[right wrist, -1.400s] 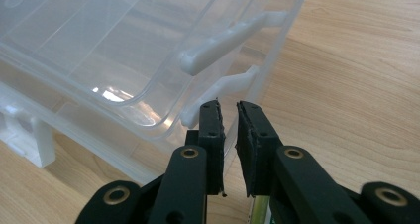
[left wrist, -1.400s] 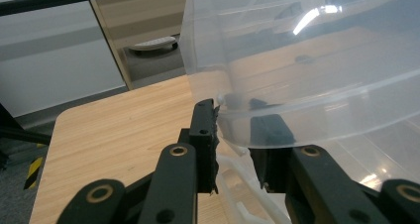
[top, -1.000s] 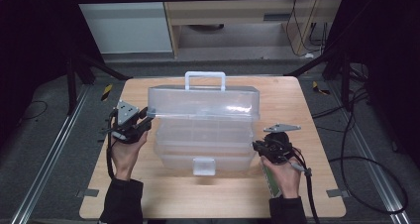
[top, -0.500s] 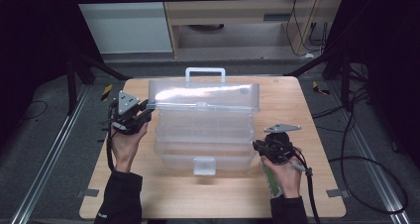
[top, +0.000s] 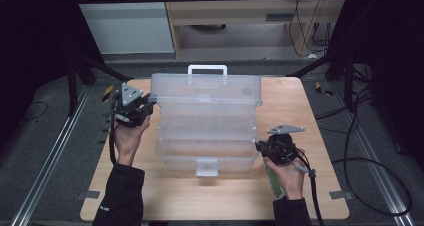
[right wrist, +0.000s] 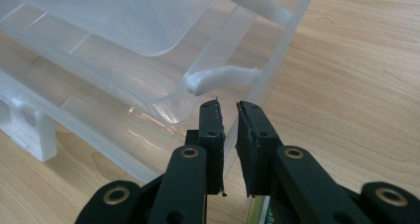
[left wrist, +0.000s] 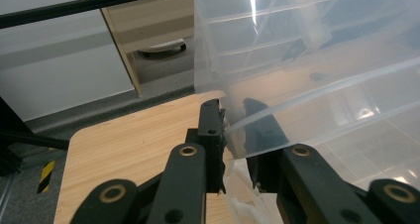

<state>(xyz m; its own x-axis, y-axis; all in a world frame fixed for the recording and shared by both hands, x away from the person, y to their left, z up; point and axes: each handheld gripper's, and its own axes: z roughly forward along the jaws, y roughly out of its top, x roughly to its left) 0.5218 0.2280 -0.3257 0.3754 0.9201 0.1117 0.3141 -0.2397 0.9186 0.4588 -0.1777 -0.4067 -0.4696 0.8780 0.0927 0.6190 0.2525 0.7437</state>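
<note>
writing that can be read is nowhere to be made out, not on the box nor on the green-labelled strip under the right gripper's jaws (its print is too small to tell). one clear plastic organizer box [top: 206,121] stands mid-table [top: 320,196], its lid tipped up with one white handle [top: 207,72] at the far edge and one white latch [top: 206,167] at the near edge. left gripper [left wrist: 234,130] has just been closing its jaws and pinches the thin edge of the lid's left corner between them. right gripper [right wrist: 228,116] is nearly clenched with only a slit between the pads, holding nothing, just beside the box's right front corner.
</note>
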